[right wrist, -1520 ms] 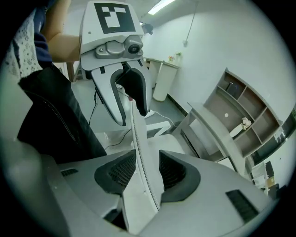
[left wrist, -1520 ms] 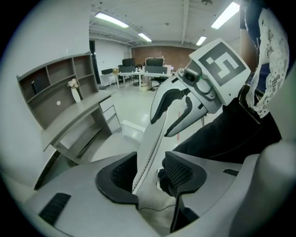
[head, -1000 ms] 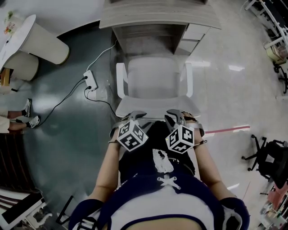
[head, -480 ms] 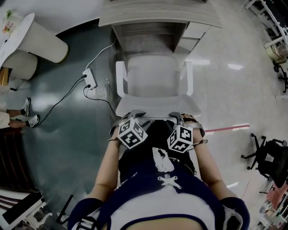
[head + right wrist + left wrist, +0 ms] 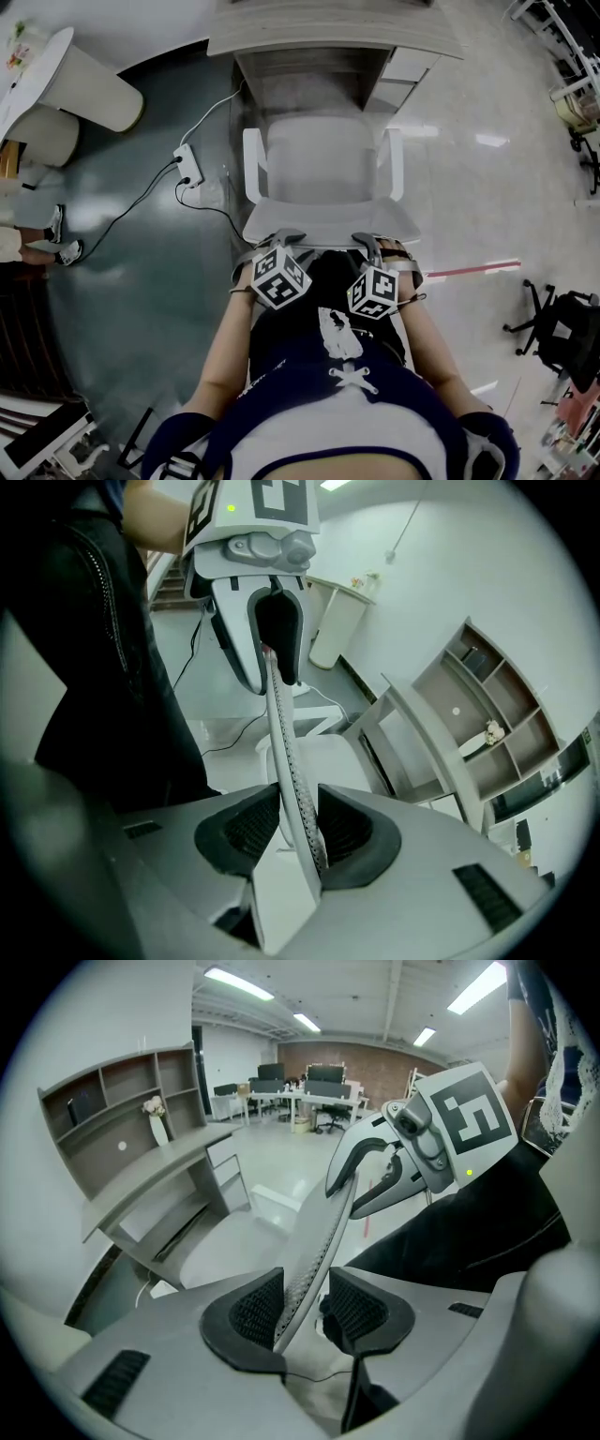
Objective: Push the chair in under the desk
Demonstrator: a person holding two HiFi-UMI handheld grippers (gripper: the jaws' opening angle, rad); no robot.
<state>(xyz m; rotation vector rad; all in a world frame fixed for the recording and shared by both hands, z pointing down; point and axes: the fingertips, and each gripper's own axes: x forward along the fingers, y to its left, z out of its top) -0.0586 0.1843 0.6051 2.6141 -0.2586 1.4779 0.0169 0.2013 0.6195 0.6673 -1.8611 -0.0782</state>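
A white chair (image 5: 323,164) with armrests faces the grey desk (image 5: 328,37), its seat partly under the desktop. Its mesh backrest (image 5: 328,227) is nearest me. My left gripper (image 5: 278,242) straddles the backrest's top edge (image 5: 323,1232) on the left. Its jaws are closing, one pad (image 5: 255,1309) at the mesh and a gap at the other. My right gripper (image 5: 367,246) straddles the same edge (image 5: 281,733) on the right. Its jaws are opening, with the mesh against one pad (image 5: 345,829) and free of the other.
A white power strip (image 5: 189,167) with cables lies on the floor left of the chair. A white round pedestal (image 5: 89,89) stands at the far left, with a person's feet (image 5: 56,239) near it. A black chair base (image 5: 553,323) is at the right. Drawers (image 5: 403,66) sit under the desk's right side.
The right gripper's marker cube has shifted slightly down and to the left. The chair and the left gripper have hardly moved.
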